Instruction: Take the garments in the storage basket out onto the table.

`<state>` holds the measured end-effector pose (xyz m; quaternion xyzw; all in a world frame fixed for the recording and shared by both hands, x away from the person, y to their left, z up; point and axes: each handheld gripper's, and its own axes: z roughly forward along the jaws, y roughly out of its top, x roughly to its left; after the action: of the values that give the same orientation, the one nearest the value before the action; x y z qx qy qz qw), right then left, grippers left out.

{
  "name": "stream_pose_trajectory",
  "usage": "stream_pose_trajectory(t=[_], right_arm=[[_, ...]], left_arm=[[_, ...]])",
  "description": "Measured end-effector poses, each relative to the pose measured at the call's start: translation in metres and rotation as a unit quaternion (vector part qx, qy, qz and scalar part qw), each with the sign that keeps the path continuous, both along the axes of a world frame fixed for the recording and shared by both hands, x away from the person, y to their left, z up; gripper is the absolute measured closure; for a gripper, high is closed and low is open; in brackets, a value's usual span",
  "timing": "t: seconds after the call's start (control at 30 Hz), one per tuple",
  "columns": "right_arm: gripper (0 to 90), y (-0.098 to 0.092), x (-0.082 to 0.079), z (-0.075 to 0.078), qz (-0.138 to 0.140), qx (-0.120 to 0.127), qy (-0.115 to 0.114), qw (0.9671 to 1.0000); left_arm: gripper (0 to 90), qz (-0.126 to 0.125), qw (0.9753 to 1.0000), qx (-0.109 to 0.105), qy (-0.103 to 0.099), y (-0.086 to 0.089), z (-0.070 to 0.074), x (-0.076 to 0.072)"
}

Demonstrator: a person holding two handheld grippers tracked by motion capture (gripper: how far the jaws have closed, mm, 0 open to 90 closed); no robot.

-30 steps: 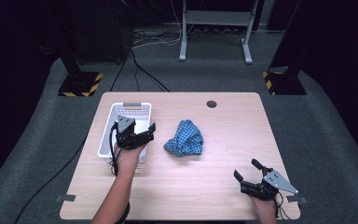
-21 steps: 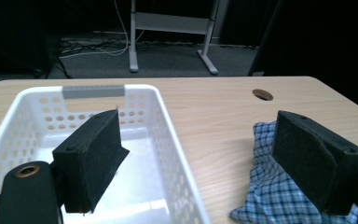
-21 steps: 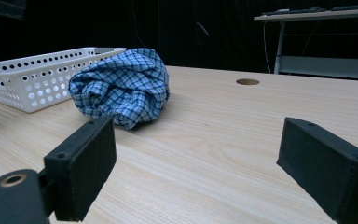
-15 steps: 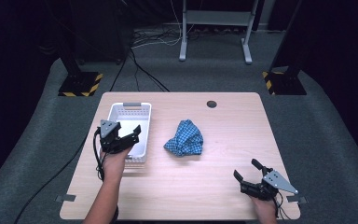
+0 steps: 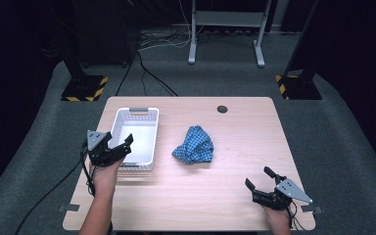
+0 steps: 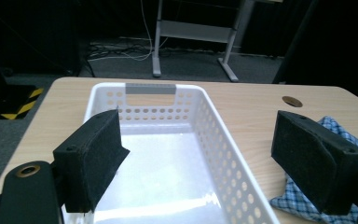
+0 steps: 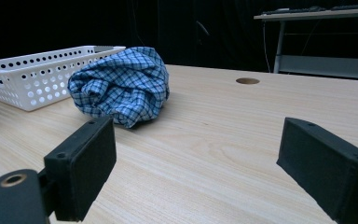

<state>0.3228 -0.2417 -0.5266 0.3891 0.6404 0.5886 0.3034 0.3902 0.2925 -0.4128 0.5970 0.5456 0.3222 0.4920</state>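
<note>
My left claw (image 5: 120, 148): jaws spread, empty, over the white basket (image 5: 136, 119).
Right claw (image 5: 262, 185): spread, idle.
Checked cloth (image 5: 194, 145): best pinched at its bunched top.

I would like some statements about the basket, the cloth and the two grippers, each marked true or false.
1. The white basket has nothing in it. True.
2. The blue checked cloth lies inside the basket. False: it lies crumpled on the table, to the right of the basket.
3. The left gripper is shut on the cloth. False: its jaws are open and hold nothing, at the basket's near left corner.
4. The right gripper is open, near the table's front right corner. True.
5. The cloth is folded flat. False: it is bunched in a heap.
</note>
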Motion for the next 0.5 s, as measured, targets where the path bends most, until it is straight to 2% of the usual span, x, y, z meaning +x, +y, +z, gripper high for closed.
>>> stream_pose_trajectory(t=[0.33,0.4,0.5], right_arm=[[10.1,0.000,0.000,0.000,-0.001,0.000,-0.001,1.0000],[10.2,0.000,0.000,0.000,-0.001,-0.001,-0.001,1.0000],[10.2,0.000,0.000,0.000,-0.001,-0.001,-0.002,1.0000]], left_arm=[[15.9,0.019,0.9998,0.004,0.001,0.022,-0.004,-0.018],[15.9,0.021,0.9998,0.006,-0.002,0.026,-0.006,-0.022],[15.8,0.026,0.9996,0.008,0.005,0.035,-0.015,-0.030]])
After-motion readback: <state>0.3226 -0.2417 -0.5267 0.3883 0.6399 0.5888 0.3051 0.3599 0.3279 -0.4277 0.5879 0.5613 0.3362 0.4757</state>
